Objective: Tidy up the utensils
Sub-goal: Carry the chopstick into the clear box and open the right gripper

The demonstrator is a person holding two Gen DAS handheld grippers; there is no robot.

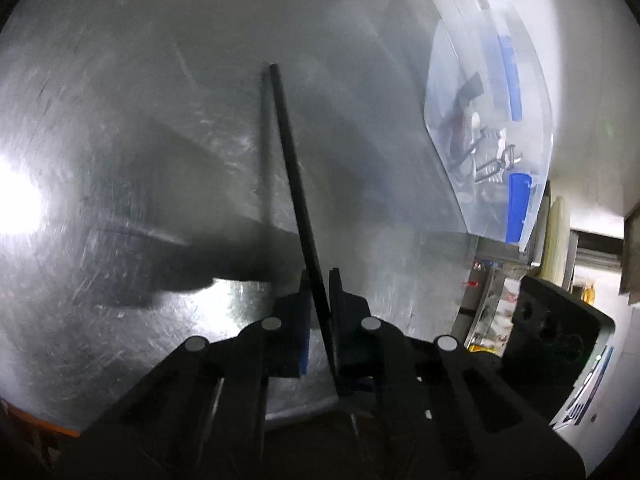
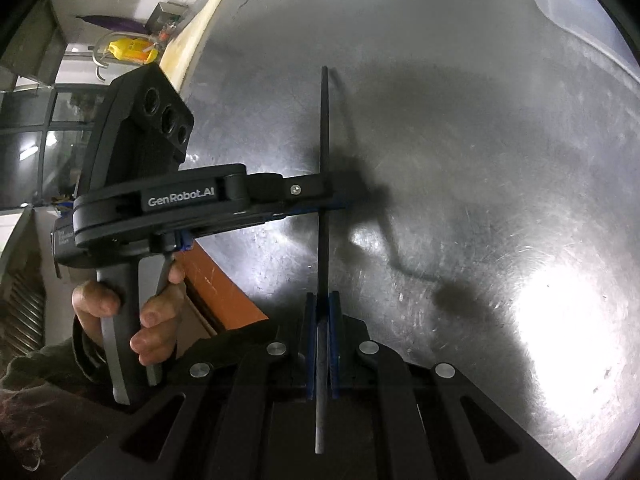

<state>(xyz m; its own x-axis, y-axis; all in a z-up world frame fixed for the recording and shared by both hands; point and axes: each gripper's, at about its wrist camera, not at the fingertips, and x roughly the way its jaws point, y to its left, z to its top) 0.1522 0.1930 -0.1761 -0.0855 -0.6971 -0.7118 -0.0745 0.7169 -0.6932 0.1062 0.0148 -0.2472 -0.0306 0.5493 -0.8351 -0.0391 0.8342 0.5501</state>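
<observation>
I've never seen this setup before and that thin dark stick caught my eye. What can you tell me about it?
The stick is a long, thin, straight black rod, perhaps a chopstick, with a paler grey end nearest the right camera. Both grippers are shut on it: the right gripper clamps it near that end, and the left gripper pinches it farther along, crossing it from the side. It is held above a scratched steel table and casts a shadow there.

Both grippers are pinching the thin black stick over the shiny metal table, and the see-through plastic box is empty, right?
Not quite. The clear plastic box isn't empty: the left wrist view shows metal utensils and blue items inside. The rest holds: the left gripper and right gripper both have their jaws shut on the thin black stick over the shiny metal table.
</observation>
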